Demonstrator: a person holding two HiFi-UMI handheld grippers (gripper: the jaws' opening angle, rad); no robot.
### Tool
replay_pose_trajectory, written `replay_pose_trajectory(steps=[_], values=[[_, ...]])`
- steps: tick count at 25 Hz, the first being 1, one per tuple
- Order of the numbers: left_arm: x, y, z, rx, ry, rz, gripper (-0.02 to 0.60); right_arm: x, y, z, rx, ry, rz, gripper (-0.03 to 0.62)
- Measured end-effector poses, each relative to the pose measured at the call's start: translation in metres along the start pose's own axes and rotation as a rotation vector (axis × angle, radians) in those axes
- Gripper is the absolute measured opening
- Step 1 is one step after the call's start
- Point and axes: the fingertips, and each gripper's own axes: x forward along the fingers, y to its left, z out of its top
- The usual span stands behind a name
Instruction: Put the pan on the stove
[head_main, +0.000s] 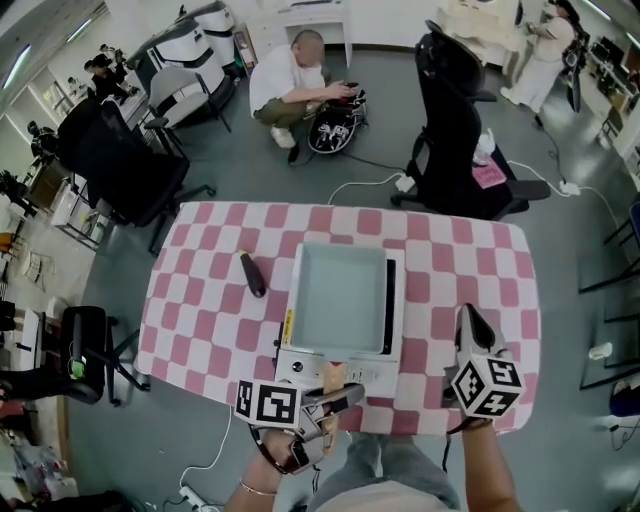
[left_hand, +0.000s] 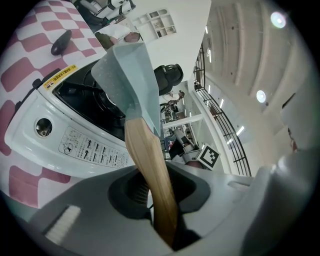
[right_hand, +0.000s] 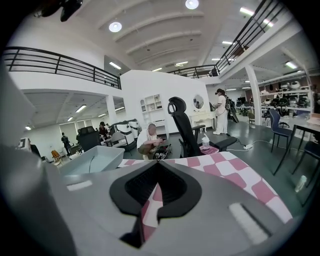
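A square pale-blue pan (head_main: 340, 297) with a wooden handle (head_main: 333, 378) sits on top of the white tabletop stove (head_main: 396, 300) in the middle of the checked table. My left gripper (head_main: 335, 398) is at the table's near edge, shut on that handle. In the left gripper view the handle (left_hand: 150, 170) runs from the left gripper (left_hand: 157, 210) up to the pan (left_hand: 127, 75), which is over the black burner of the stove (left_hand: 75, 140). My right gripper (head_main: 470, 328) rests at the stove's right with its fingers together and nothing held. The right gripper view shows the right gripper (right_hand: 150, 200) and the pan (right_hand: 92, 160) at the left.
A black handle-like object (head_main: 252, 273) lies on the pink-and-white cloth left of the stove. The stove's knob (left_hand: 43, 127) faces the near edge. Beyond the table stand black office chairs (head_main: 455, 130), and a person (head_main: 290, 85) crouches on the floor.
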Motion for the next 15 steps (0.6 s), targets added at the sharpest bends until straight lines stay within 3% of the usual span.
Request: replay_pose_trajectory(steps=[15], values=[[0.016, 0.019, 0.001, -0.014, 0.032, -0.007, 0.074, 0.014, 0.006, -0.029, 0.004, 0.064, 0.002, 0.008]])
